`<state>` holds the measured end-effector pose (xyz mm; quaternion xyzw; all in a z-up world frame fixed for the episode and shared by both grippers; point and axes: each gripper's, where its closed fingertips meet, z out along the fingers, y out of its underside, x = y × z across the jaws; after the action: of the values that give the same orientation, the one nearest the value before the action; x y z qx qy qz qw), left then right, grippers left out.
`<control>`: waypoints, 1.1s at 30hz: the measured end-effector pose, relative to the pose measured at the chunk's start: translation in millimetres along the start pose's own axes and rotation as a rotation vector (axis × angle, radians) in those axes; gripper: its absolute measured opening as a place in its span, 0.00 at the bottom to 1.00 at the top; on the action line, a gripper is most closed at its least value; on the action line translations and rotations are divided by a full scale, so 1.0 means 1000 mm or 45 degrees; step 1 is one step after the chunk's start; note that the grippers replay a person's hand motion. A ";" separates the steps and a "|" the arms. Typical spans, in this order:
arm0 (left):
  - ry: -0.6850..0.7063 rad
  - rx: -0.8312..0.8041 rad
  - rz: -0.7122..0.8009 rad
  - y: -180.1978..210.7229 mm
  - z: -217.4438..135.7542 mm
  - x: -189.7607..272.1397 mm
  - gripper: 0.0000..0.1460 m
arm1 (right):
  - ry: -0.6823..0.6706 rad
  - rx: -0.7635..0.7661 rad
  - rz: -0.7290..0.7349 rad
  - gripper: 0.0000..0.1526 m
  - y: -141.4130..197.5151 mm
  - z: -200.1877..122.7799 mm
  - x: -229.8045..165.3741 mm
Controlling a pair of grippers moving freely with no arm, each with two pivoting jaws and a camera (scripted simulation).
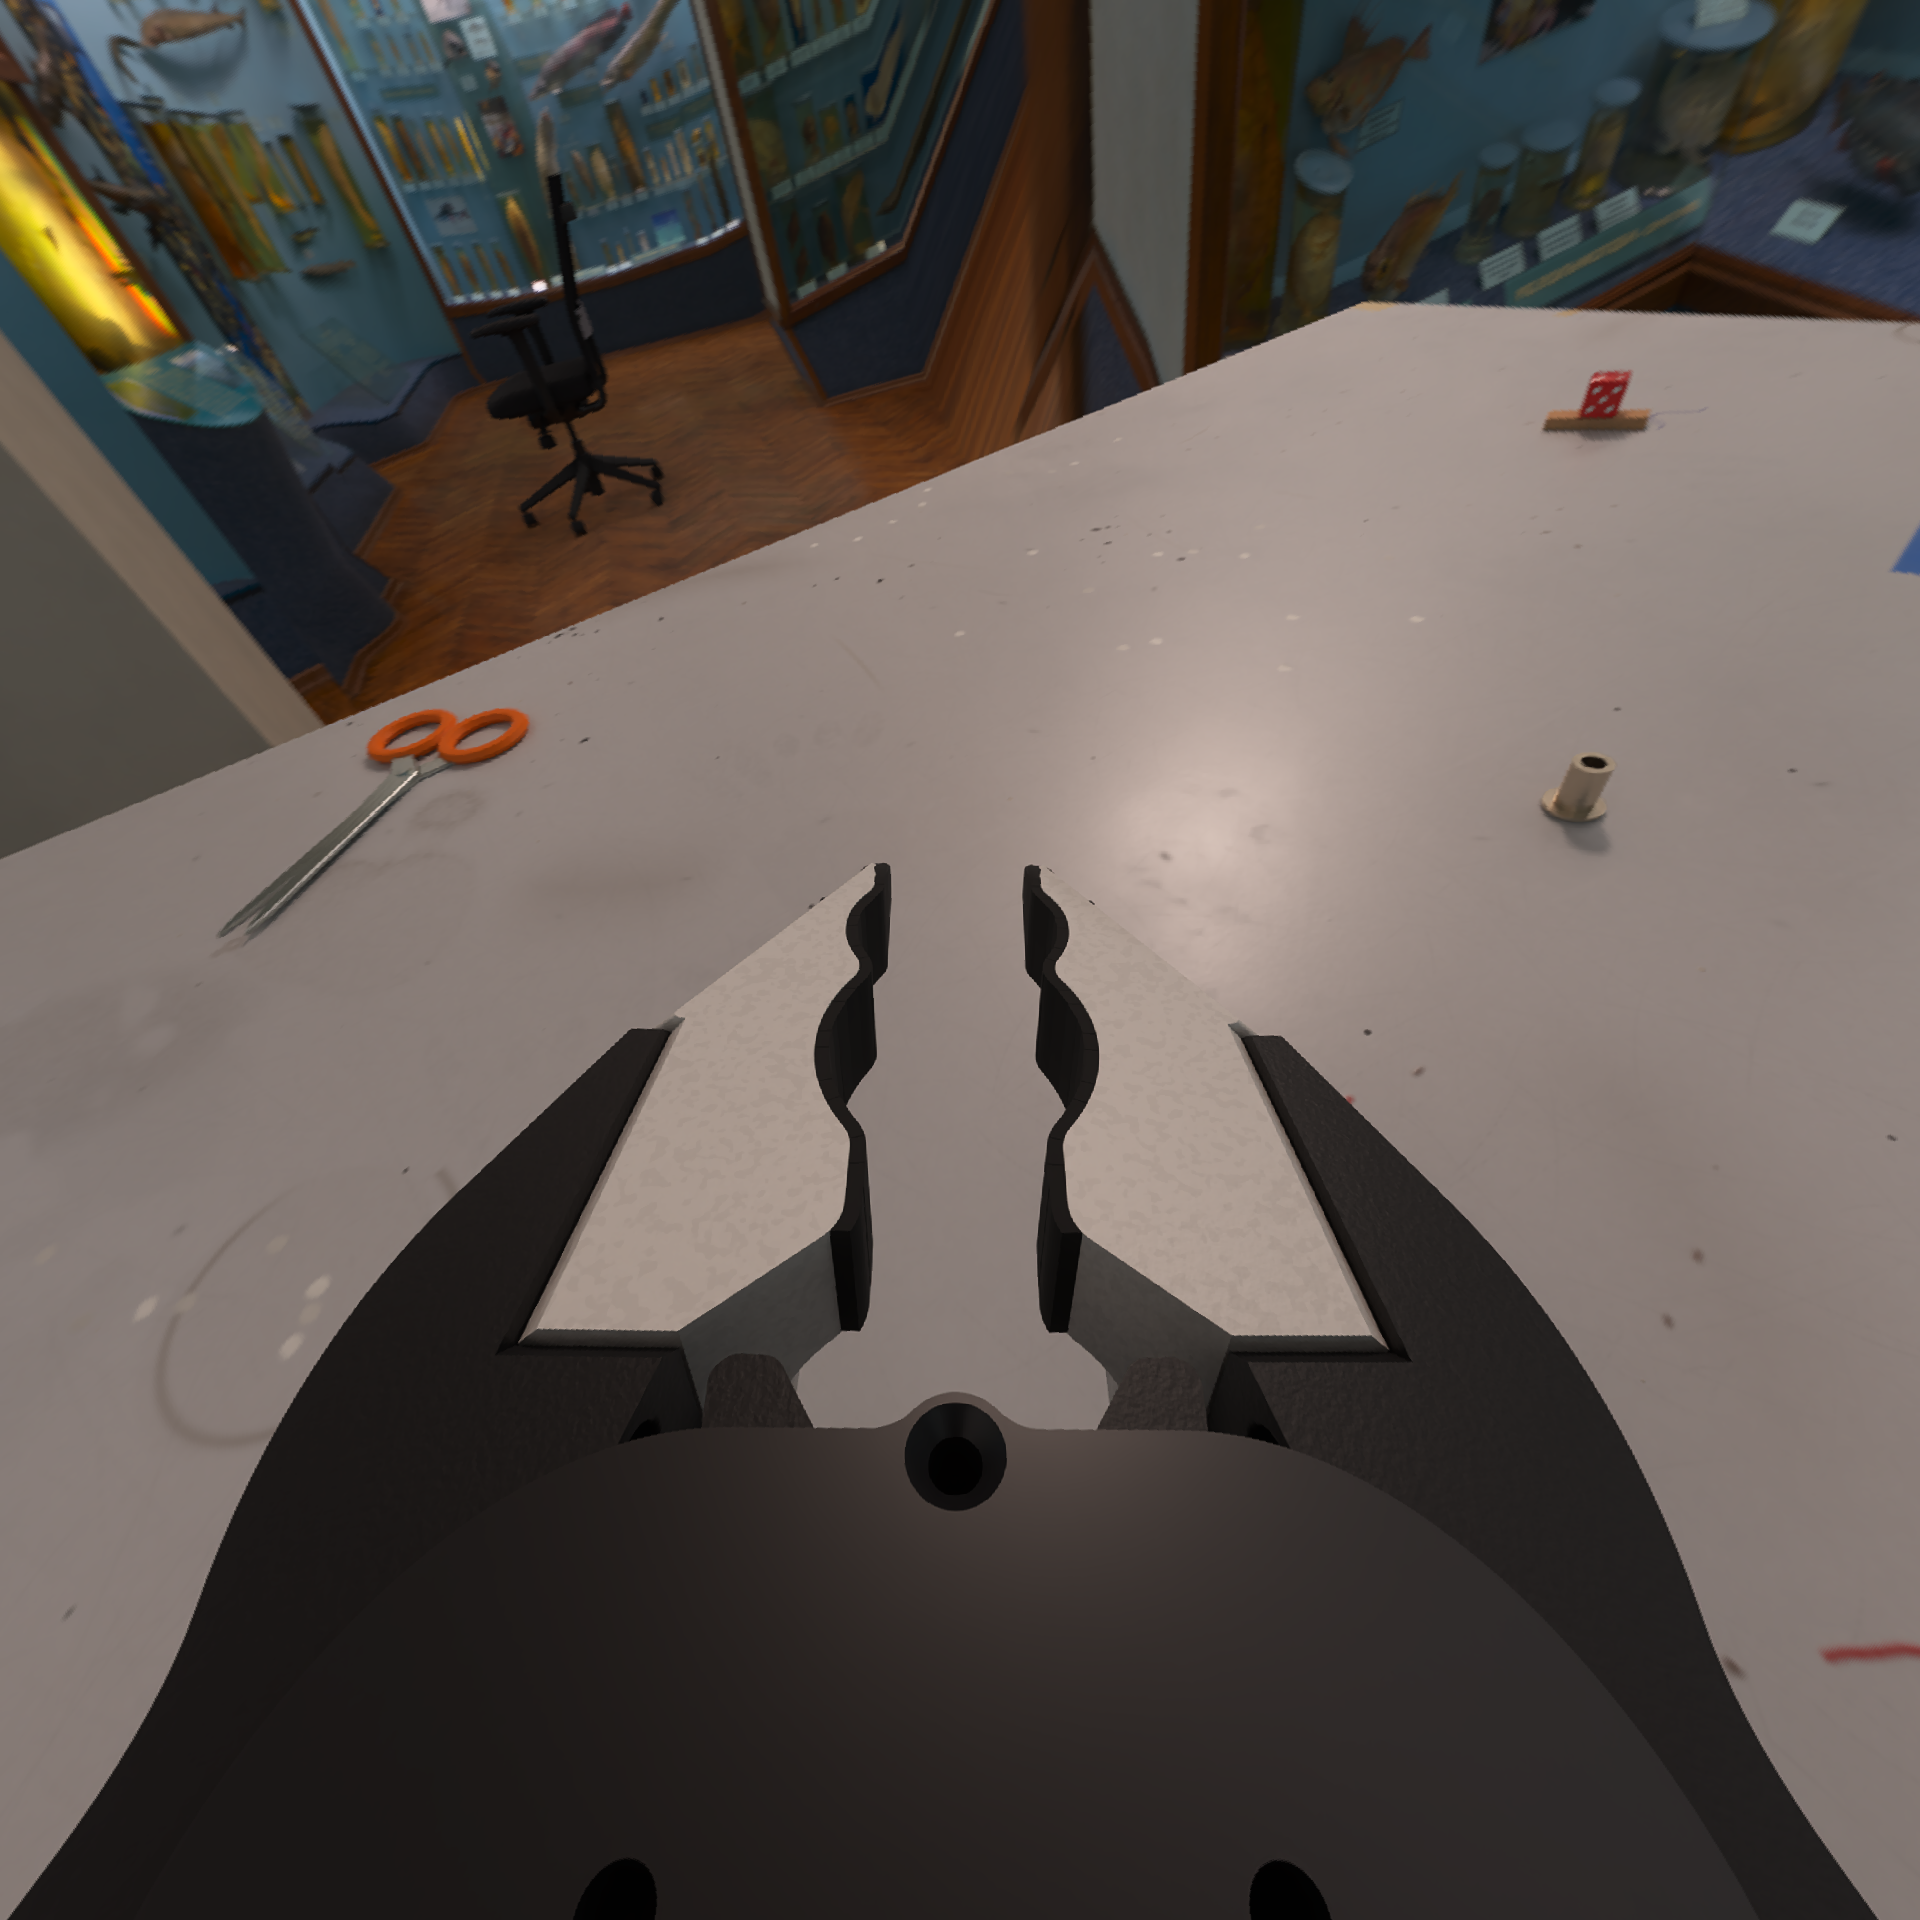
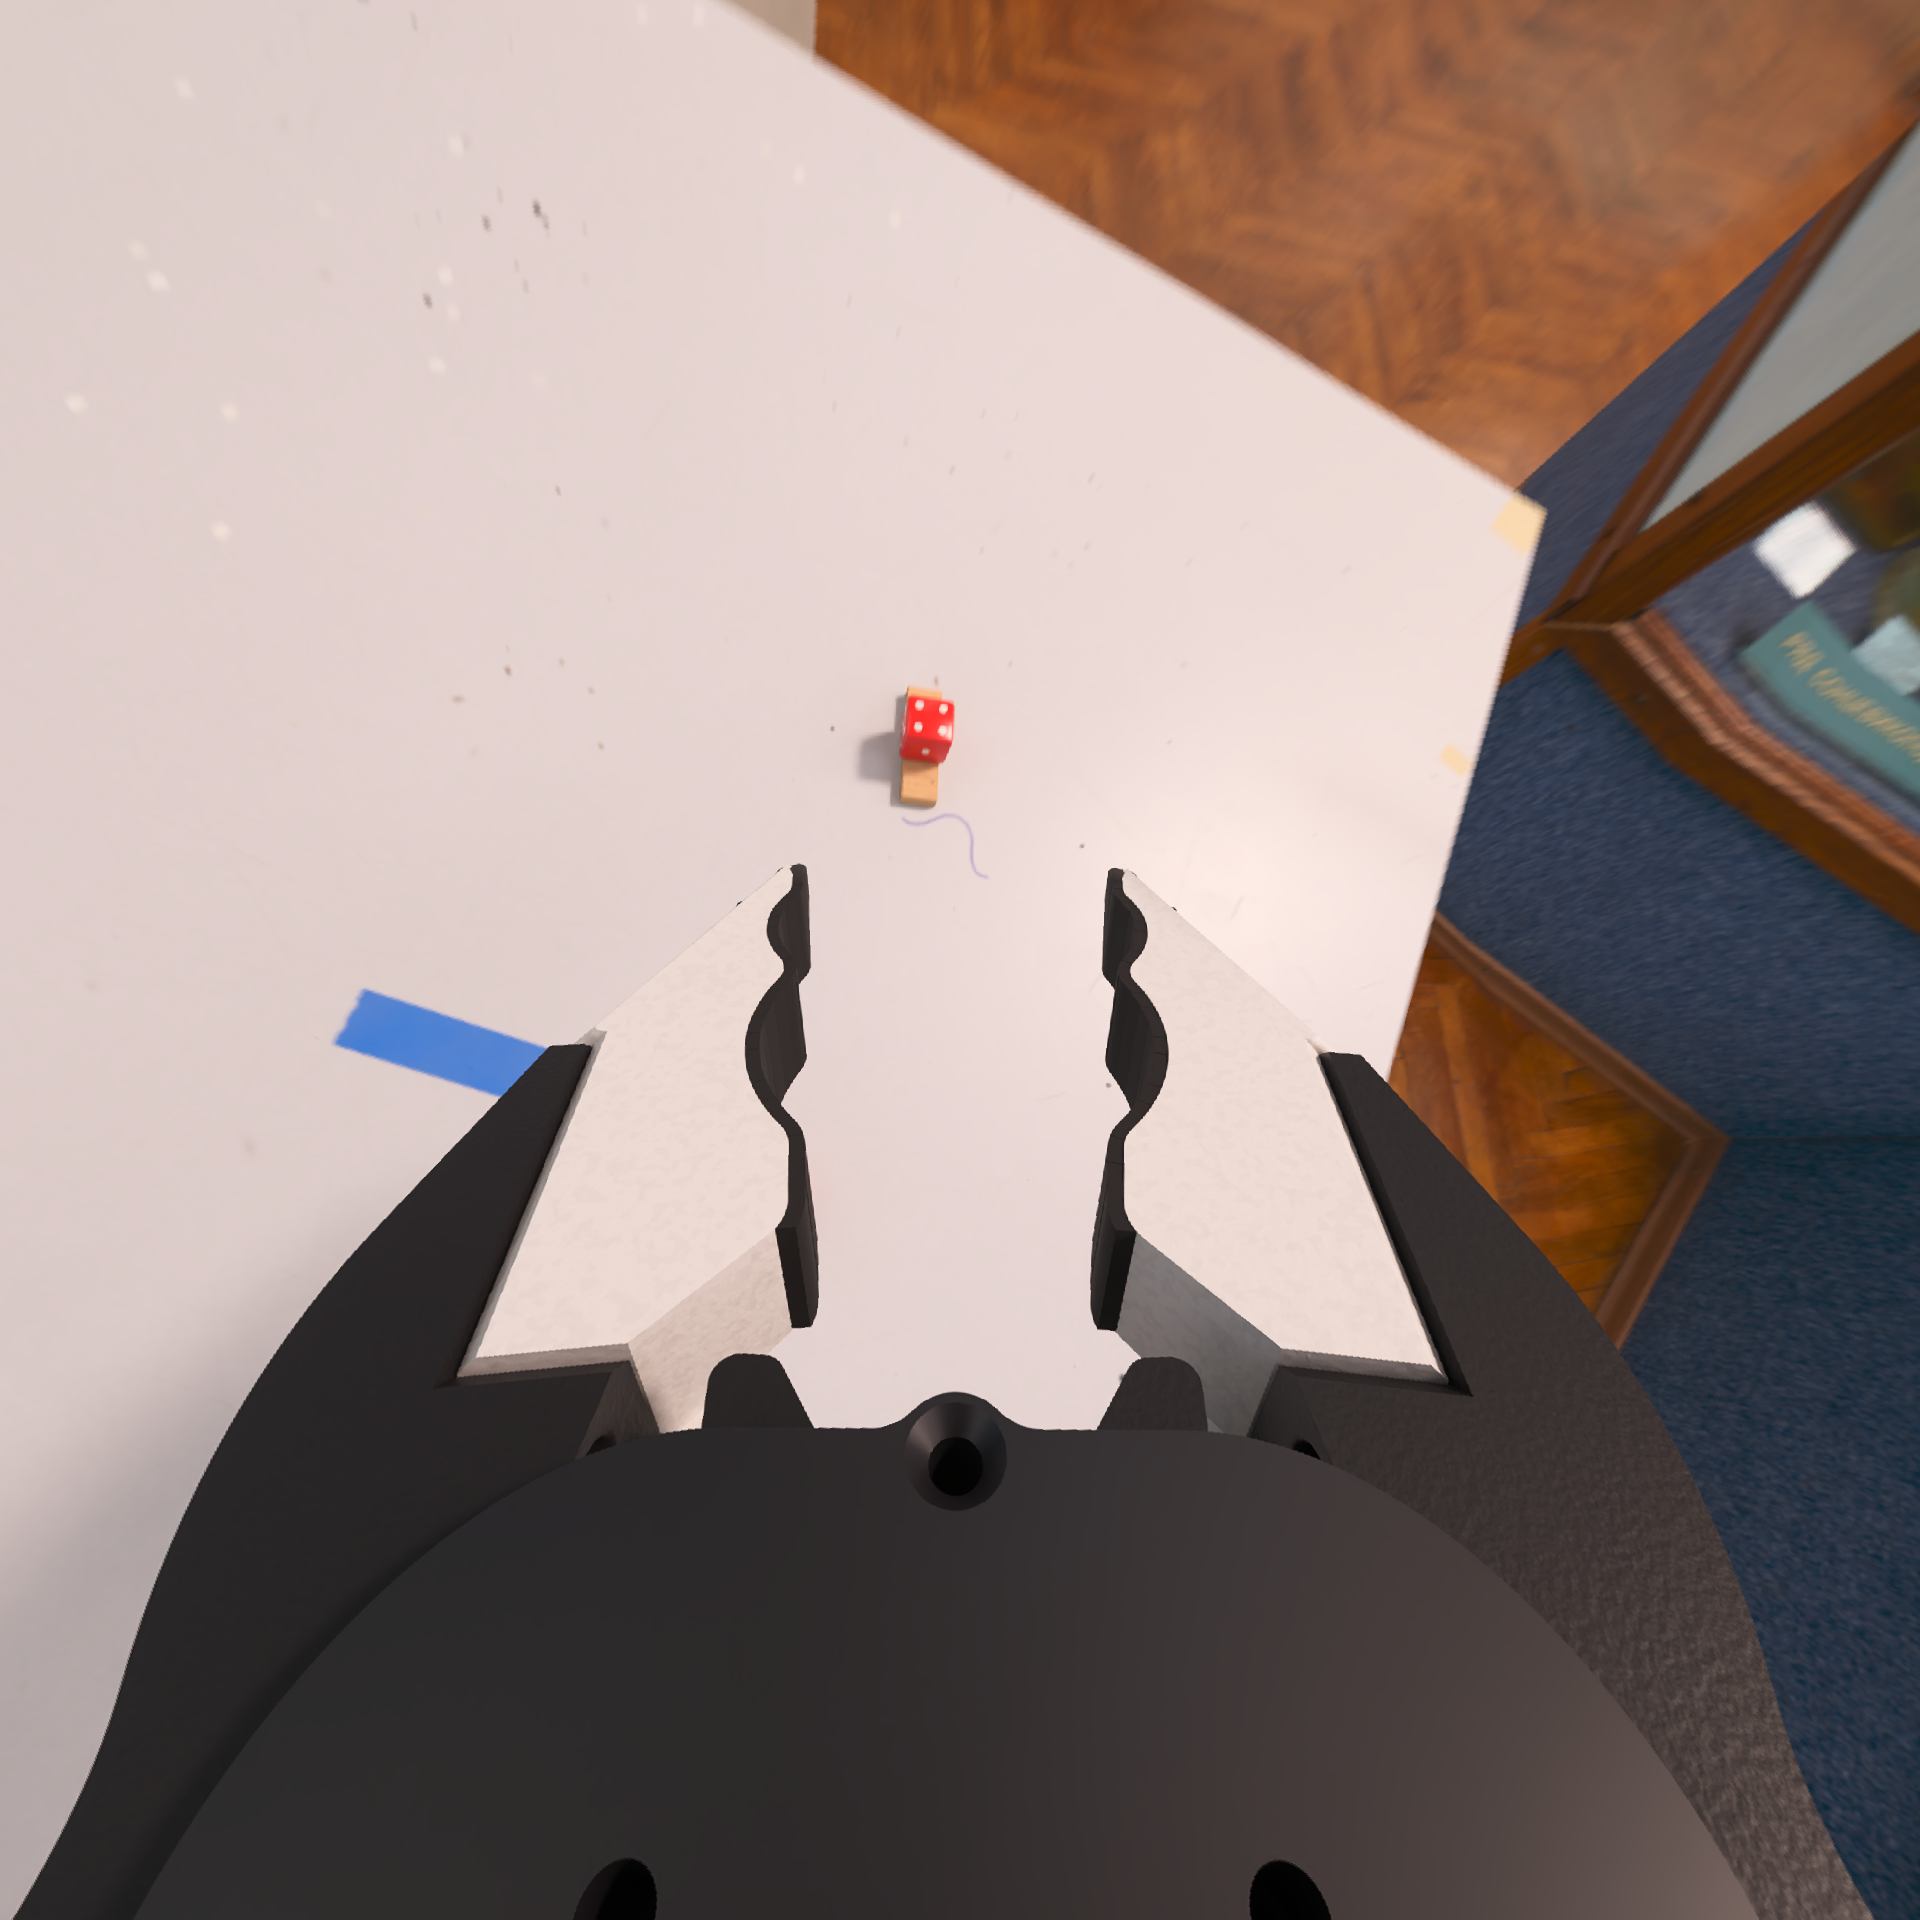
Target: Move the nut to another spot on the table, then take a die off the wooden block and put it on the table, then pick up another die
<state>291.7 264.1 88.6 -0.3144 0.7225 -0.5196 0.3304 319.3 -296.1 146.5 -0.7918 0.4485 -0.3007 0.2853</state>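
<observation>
A: Where's the nut [image 1: 1579, 787]?

B: Upright on the counter [image 1: 1143, 727], at two o'clock from the left hand-held gripper [image 1: 956, 883], which is released and empty.

A: And the die [image 2: 926, 727]?

B: On the wooden block [image 2: 921, 781], at twelve o'clock from the right hand-held gripper [image 2: 956, 883], also released. Scissors [image 1: 384, 805] lie at ten o'clock of the left.

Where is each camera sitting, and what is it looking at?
Left wrist view: sits on the left gripper, looking along its open fingers across the table toward scissors and the nut.
Right wrist view: sits on the right gripper, looking steeply down past its open fingers at the red die on the wooden block.
Both show the table, die and block.
</observation>
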 end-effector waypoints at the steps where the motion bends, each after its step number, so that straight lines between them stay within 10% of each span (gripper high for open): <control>1: -0.020 -0.010 0.004 0.001 -0.002 -0.001 0.17 | -0.030 -0.033 -0.002 0.37 0.005 0.011 0.001; 16: -0.103 -0.066 0.023 0.000 -0.011 0.018 0.16 | -0.164 -0.293 0.130 0.36 0.026 0.167 -0.012; 28: -0.125 -0.018 -0.010 0.001 -0.026 0.011 0.16 | -0.218 -0.270 0.188 0.12 0.024 0.164 -0.014; 33: -0.098 -0.030 -0.026 0.003 -0.033 0.009 0.16 | -0.206 0.018 0.157 0.12 -0.034 0.096 -0.009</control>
<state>260.2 275.5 92.6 -0.3454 0.7121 -0.5019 0.3490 403.9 -255.4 106.3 -0.7823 0.4697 -0.2207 0.3444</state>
